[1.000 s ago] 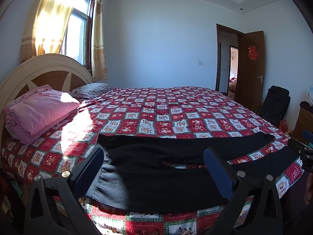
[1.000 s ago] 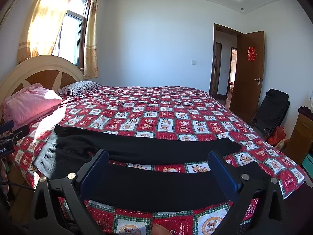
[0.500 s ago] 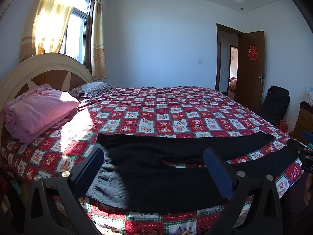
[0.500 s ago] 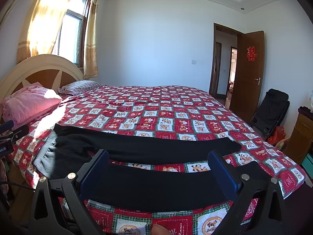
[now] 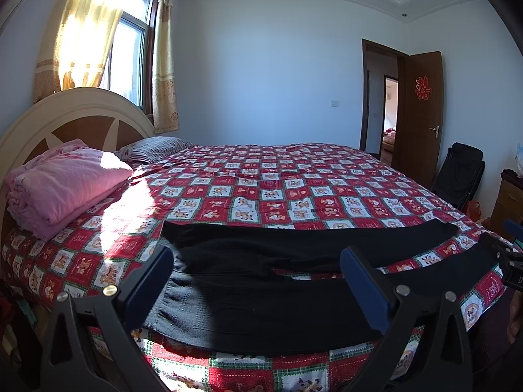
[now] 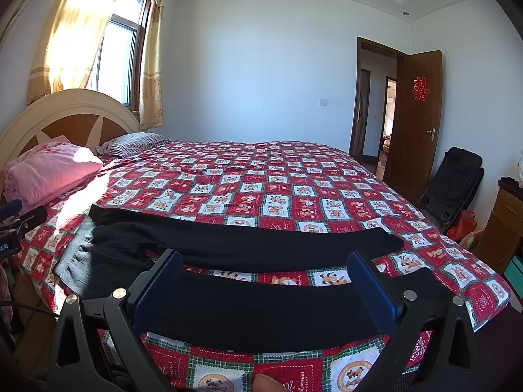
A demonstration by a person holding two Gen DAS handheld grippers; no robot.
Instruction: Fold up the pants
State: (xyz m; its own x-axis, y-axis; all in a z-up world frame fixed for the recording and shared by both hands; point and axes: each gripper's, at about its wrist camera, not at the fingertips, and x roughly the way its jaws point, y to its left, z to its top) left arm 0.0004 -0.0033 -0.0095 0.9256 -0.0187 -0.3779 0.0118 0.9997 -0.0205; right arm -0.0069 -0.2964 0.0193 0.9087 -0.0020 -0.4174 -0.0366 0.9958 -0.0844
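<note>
L gripper point(image 5: 258, 281) is held wide open, nothing between its blue pads point(image 5: 148, 282), above the waistband end of the black pants point(image 5: 271, 297) at the near edge of the bed point(image 5: 294, 189). R gripper point(image 6: 264, 285) is likewise spread open and empty, over the nearer leg of the pants point(image 6: 261, 313), toward the cuff end. The pants are laid flat along the near edge, waist toward the headboard point(image 5: 75, 114), the two legs parted w/ a strip of quilt shown between them; the far leg ends near the foot corner. A fingertip point(image 6: 266, 383) is seen at the bottom of the R view.

The bed is covered by a red checked quilt w/ cartoon panels; "Memories" is legible on one near panel in the R view. A folded pink blanket point(image 5: 65, 186) and a striped pillow point(image 5: 157, 147) are set at the head end. Beyond the far side, a red paper character point(image 5: 422, 88) is stuck on the open brown door point(image 5: 421, 124). A black folding chair point(image 5: 457, 176) is propped by the wall. Part of a label on the other gripper is seen at each view's edge, too cropped to read.
</note>
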